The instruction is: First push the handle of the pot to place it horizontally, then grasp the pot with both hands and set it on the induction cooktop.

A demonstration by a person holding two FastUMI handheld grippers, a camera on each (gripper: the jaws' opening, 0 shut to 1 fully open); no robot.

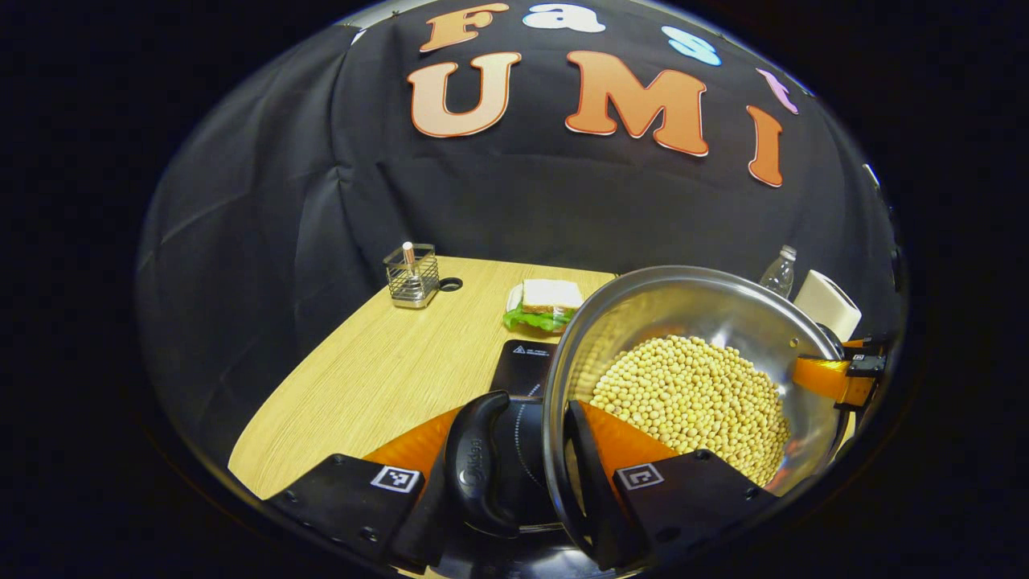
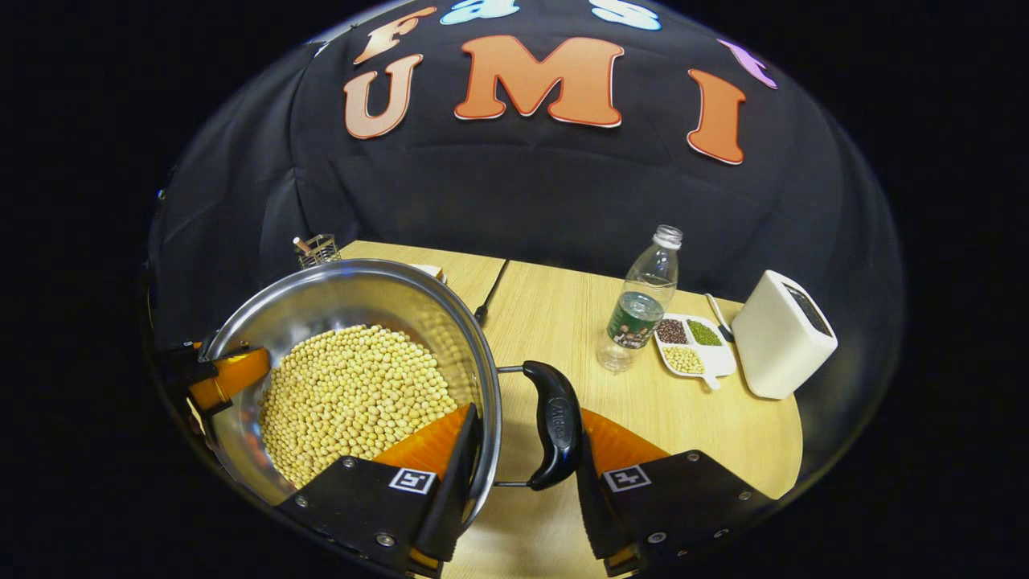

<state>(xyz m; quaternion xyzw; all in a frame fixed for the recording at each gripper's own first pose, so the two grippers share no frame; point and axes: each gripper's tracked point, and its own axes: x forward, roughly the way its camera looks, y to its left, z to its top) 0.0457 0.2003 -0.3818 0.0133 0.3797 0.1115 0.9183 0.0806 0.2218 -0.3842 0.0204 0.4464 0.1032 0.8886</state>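
Note:
A steel pot holding soybeans is gripped from both sides. My left gripper is shut across the pot's black side handle and rim, one finger outside the handle and the other inside the wall. The black induction cooktop lies just under this side of the pot; whether the pot touches it I cannot tell. My right gripper is shut the same way on the opposite handle of the pot. Across the pot, each view shows the other gripper: right, left.
On the wooden table are a sandwich behind the cooktop and a wire holder at the far left. On the right stand a plastic bottle, a divided dish of beans and a white box.

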